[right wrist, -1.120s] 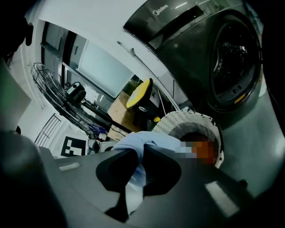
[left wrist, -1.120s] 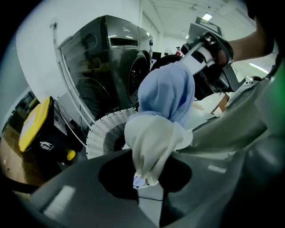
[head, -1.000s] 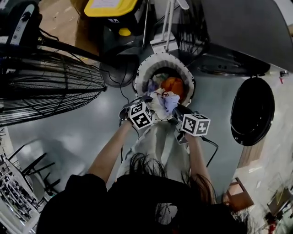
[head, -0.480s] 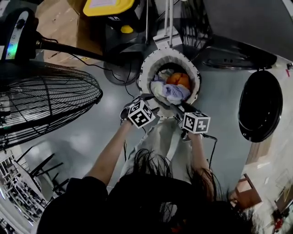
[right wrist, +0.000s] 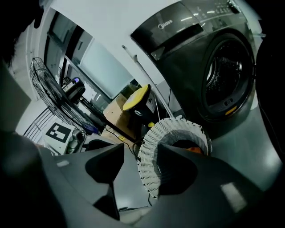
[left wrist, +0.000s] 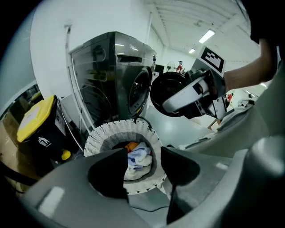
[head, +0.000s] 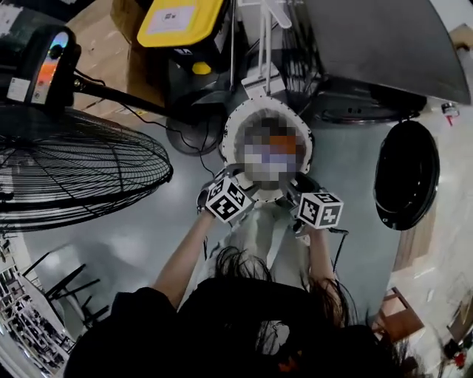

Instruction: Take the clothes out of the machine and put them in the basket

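A white woven basket [head: 230, 136] stands on the grey floor in front of the dark washing machine [head: 384, 52], whose round door [head: 406, 176] hangs open. In the left gripper view the basket [left wrist: 102, 138] holds pale blue and white clothes [left wrist: 138, 158] over an orange piece [left wrist: 130, 146]. My left gripper [left wrist: 143, 160] hovers above the basket's near rim, open and empty. My right gripper [right wrist: 140, 160] is beside the basket [right wrist: 167, 133]; its jaws have just been opening, then eased in a little, and nothing is between them. In the head view a mosaic patch hides the basket's contents.
A large standing fan [head: 74, 170] fills the left side, its cable running across the floor. A black bin with a yellow lid [head: 177, 22] and a cardboard box stand behind the basket. The person's pale trousers [head: 266, 229] are just below the basket.
A second ago both grippers held a pale garment over the basket. It now lies inside, and both grippers have let go and drawn back from it.
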